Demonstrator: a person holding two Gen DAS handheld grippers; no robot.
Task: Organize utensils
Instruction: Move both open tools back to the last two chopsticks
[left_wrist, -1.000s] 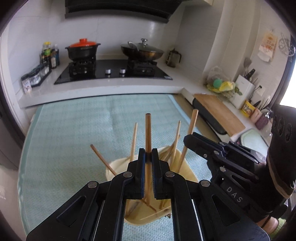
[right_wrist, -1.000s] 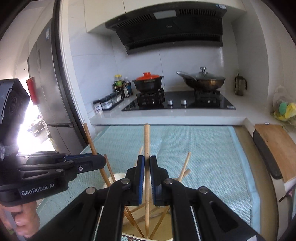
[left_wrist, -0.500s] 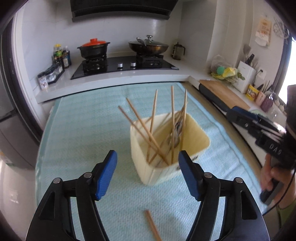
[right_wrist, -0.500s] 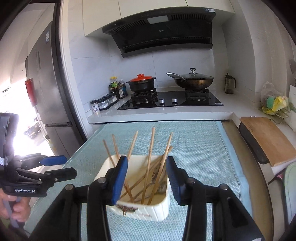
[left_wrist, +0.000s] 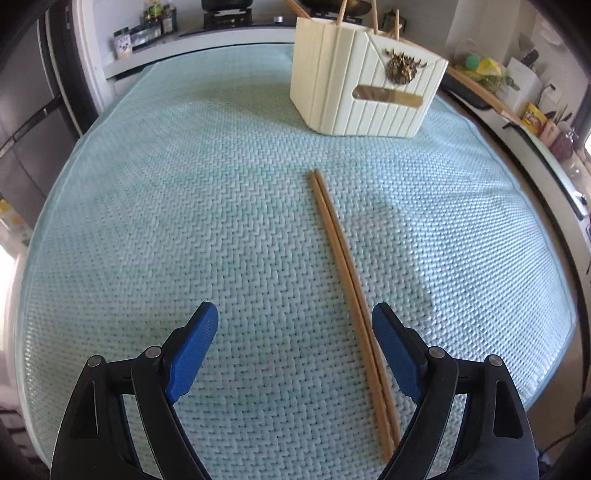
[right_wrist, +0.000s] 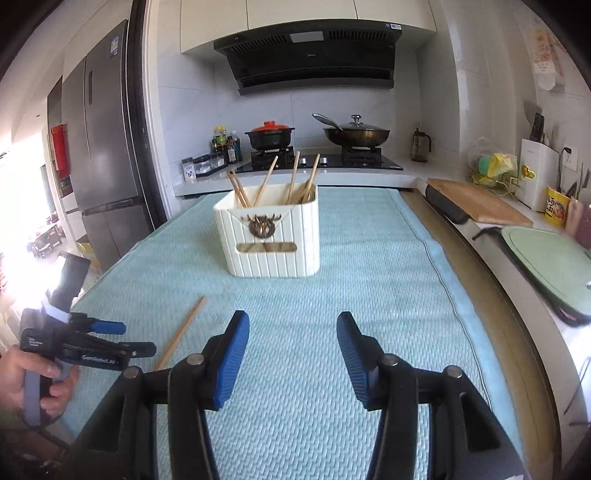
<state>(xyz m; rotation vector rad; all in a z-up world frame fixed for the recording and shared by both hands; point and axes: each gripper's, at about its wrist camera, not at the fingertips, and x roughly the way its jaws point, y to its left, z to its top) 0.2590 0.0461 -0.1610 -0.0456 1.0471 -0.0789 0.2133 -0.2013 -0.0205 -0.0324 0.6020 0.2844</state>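
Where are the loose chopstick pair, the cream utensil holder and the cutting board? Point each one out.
chopstick pair (left_wrist: 338, 254): left wrist view, middle of the two sticks.
utensil holder (right_wrist: 271, 238): right wrist view, ribbed front wall.
cutting board (right_wrist: 476, 205): right wrist view, top face.

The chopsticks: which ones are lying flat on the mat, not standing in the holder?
The pair of chopsticks lying side by side on the green mat, in front of the cream holder. All others stand tilted inside it.

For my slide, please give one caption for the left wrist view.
Open left gripper above two chopsticks on the mat, before the holder.
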